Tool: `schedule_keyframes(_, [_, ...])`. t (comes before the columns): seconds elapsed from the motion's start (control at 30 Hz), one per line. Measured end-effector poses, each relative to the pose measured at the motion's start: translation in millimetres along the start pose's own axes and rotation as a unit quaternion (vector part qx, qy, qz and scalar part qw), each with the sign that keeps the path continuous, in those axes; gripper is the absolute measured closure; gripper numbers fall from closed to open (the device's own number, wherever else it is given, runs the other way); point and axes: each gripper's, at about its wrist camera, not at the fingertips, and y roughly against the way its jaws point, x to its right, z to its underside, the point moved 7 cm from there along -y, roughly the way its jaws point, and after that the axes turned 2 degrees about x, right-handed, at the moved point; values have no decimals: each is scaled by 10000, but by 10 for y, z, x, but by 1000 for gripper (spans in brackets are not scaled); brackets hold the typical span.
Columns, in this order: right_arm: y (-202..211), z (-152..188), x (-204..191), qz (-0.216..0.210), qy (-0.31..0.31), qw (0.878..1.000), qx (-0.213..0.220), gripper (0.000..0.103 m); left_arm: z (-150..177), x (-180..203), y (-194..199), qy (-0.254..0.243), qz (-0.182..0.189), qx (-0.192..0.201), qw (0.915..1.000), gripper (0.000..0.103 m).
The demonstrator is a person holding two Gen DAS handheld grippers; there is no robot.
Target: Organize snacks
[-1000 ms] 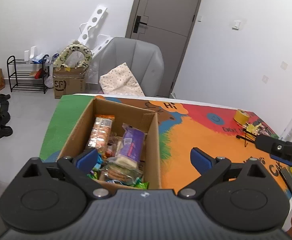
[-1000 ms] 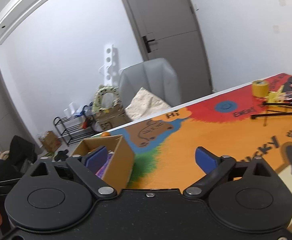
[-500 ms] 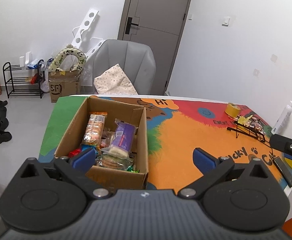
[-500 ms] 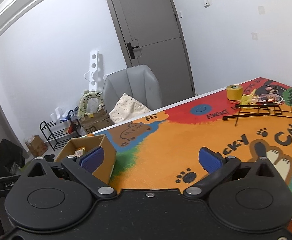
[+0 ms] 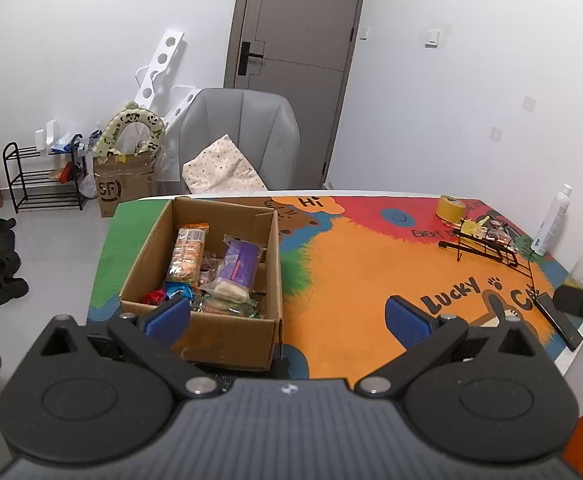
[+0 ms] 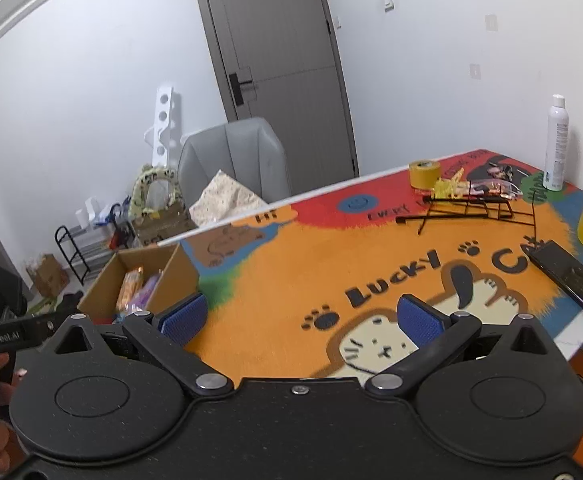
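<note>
Both grippers, left [image 5: 287, 314] and right [image 6: 297, 316], hover spread and empty near the snack-filled cardboard box [image 5: 227, 336]; whether packing is finished or sorting lies ahead, I cannot tell.

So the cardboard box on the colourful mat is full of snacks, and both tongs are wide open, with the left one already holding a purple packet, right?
Not quite. The left tongs hold nothing; the left wrist view shows the purple packet lying inside the cardboard box. The rest stands: both are open, the right tongs too.

Bright, even indoor light; soft shadows beside the cardboard box [image 5: 227, 332]. Fisheye bends the door [image 6: 275, 68] and walls; dark corners; focus stays sharp.
</note>
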Motion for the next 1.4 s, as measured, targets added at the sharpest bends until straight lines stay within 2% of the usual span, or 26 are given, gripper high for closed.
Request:
schedule_keyframes(0.33, [280,141,158,75,95,9999,31,0,91,81,214,-210,2,-58,9998,0])
schedule_keyframes(0.53, [312,103,265,124,-66,9999,73,0,125,69,282,-315,-49,-64,9995,0])
schedule_keyframes(1.4, [280,195,220,64,101,9999,-52,0,238,50,233,-404,-5,-212,9990,0])
